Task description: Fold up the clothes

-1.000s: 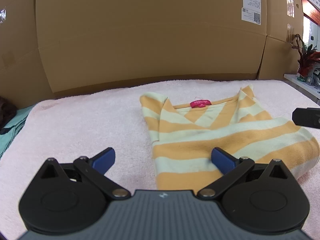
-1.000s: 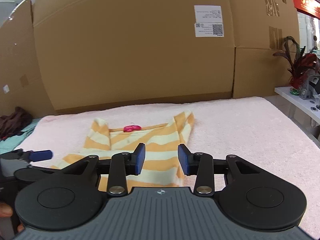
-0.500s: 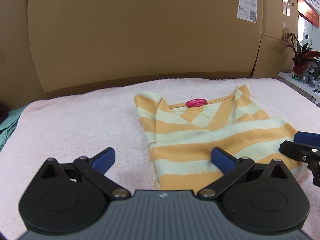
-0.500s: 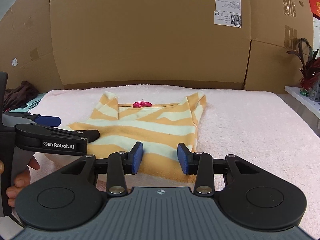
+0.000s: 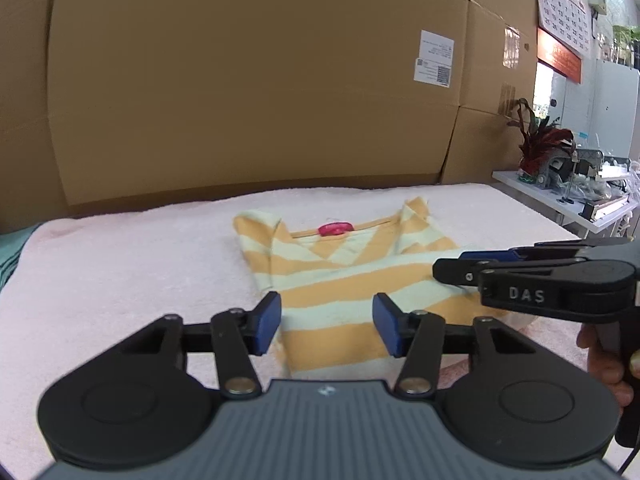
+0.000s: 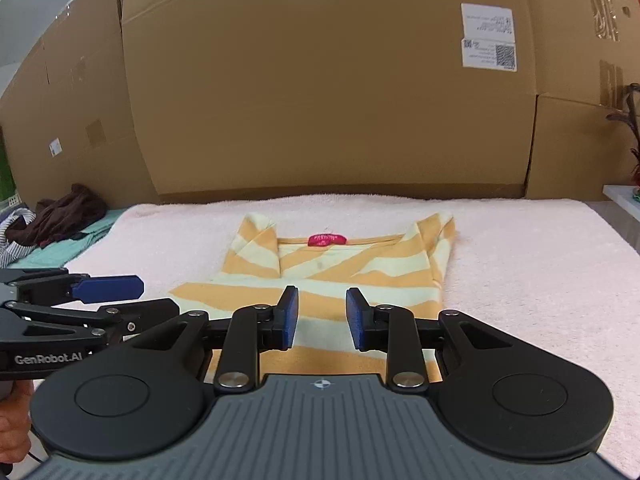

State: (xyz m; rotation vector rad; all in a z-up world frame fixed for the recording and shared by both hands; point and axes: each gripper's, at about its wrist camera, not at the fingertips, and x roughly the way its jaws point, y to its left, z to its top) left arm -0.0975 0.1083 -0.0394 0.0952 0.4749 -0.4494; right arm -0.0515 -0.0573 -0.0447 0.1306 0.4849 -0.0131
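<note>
Both sleeves of the orange-and-cream striped knit top [image 6: 332,276] lie folded in. Left tool [image 5: 326,330] and right tool [image 6: 322,318] hover spread; pinch hem corners at six o'clock evenly.

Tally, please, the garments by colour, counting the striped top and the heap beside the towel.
Orange-and-cream: 1, striped top
Brown: 1, crumpled garment
Teal: 1, flat cloth
Black-and-white: 1, striped cloth, partly cut off
Total: 4

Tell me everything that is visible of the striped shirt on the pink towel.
The striped shirt has wide orange and pale cream bands and looks like soft knit. It lies flat on the pink towel, collar away from the cameras, with both sides folded inward. A bright pink label sits inside the neckline. Neither gripper grips it; both are open near its hem.
</note>
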